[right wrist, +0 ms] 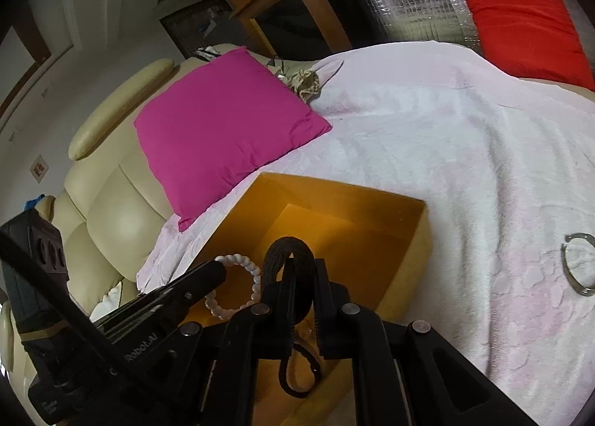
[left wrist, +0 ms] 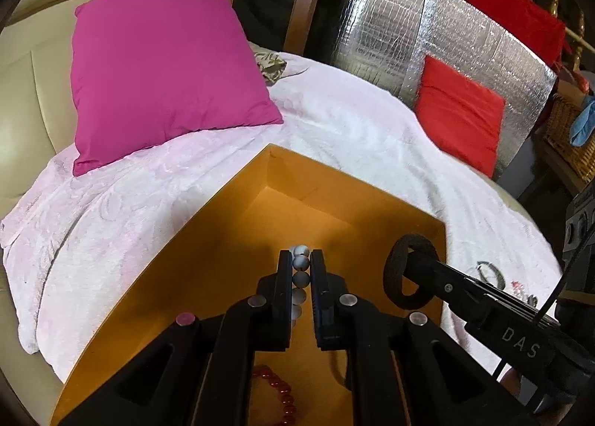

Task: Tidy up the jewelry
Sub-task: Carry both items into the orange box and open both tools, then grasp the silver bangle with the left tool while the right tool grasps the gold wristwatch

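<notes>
Left hand-held gripper [left wrist: 300, 258] clamped on a pearl bracelet [left wrist: 300, 262], poised over the open orange box [left wrist: 334, 184]. Right hand-held gripper [right wrist: 297, 270] pinching a black hair tie [right wrist: 288, 251], just beside the left and above the same box. Red bead bracelet [left wrist: 280, 389] inside the box beneath the left hand-held gripper. Metal bangle [right wrist: 578, 264] on the white blanket [right wrist: 465, 165], right of both.

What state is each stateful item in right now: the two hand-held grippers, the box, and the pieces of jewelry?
Left hand-held gripper: shut on the white bead bracelet.
White bead bracelet: held over the box.
Right hand-held gripper: shut on the black fabric band.
Black fabric band: held above the box rim.
Orange cardboard box: open, lidless.
Red bead bracelet: lying inside the box.
Silver metal bangle: lying on the pale pink blanket.
</notes>
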